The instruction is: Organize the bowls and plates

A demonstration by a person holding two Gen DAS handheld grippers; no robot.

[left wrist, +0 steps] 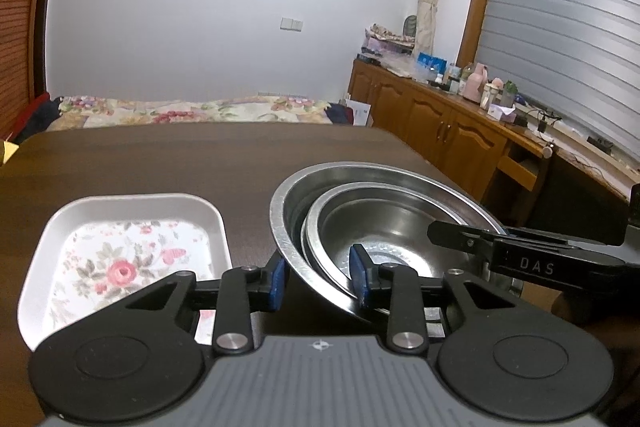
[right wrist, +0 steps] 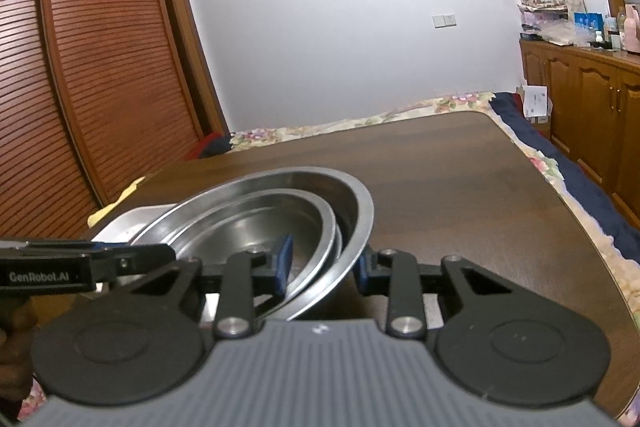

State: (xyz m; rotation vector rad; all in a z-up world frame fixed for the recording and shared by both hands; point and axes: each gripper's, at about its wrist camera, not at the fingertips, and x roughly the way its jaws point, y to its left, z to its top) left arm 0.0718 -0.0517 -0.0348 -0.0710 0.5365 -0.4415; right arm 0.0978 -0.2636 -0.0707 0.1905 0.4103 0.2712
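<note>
Your left gripper [left wrist: 319, 277] and right gripper [right wrist: 323, 263] each pinch opposite rims of the 2 nested steel bowls [left wrist: 384, 227] on the dark table [left wrist: 160, 163], beside the floral tray [left wrist: 120, 255]

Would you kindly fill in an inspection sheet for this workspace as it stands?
Surface: dark wooden table, bare beyond the dishes.
Job's things: stacked steel bowls, smaller ones nested in the large one; floral tray on the table to the left of them, apart.
Clutter: nothing seen on the table.
Grippers: left tongs shut on the stack's rim on one side, right tongs shut on it on the opposite side; one pad inside, one outside, each.
Cables: cords along the sideboard by the window.
Surroundings: bed with floral cover, slatted wardrobe, bottles on the sideboard.
</note>
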